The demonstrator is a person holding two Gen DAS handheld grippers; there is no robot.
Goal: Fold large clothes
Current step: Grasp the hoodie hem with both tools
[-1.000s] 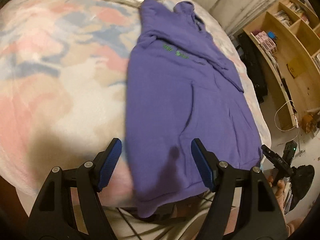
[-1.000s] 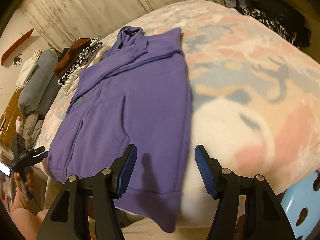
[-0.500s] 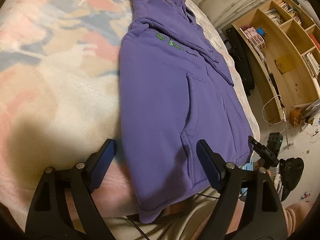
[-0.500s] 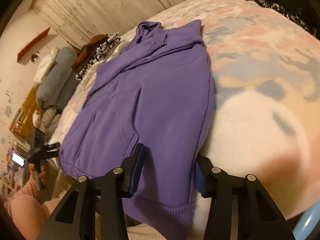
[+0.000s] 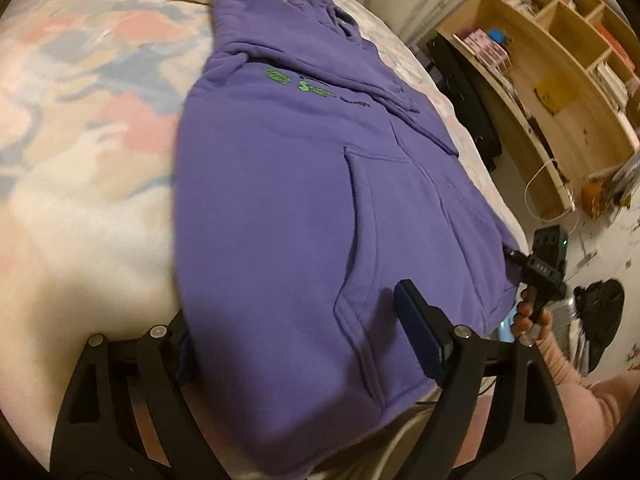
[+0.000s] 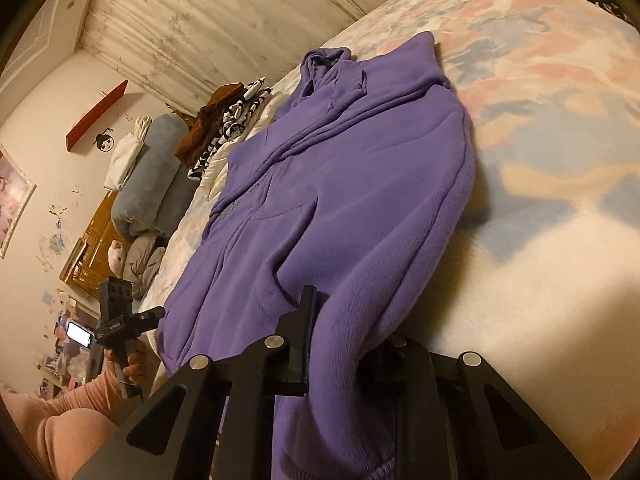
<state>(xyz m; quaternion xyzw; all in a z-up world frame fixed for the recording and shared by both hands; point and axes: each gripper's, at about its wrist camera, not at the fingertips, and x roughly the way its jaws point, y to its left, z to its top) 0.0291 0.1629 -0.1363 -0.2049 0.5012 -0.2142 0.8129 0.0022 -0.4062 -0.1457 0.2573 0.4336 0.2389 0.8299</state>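
Black grippers, blue pads; ribbed pink sleeve (image 5: 560,364).

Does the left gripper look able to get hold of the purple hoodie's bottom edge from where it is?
Probably yes. The left gripper has its jaws wide, straddling the hoodie near its hem, and nothing lies between them but the fabric on the bed.

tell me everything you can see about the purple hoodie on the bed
The purple hoodie looks like soft fleece, with green chest print, a front pouch pocket, a ribbed hem and its hood at the far end. It lies front up and roughly flat on the pastel blanket, sleeves folded across the chest, hem hanging over the bed edge. The right gripper is closing on bunched hem fabric; the left gripper straddles the other hem corner, open.
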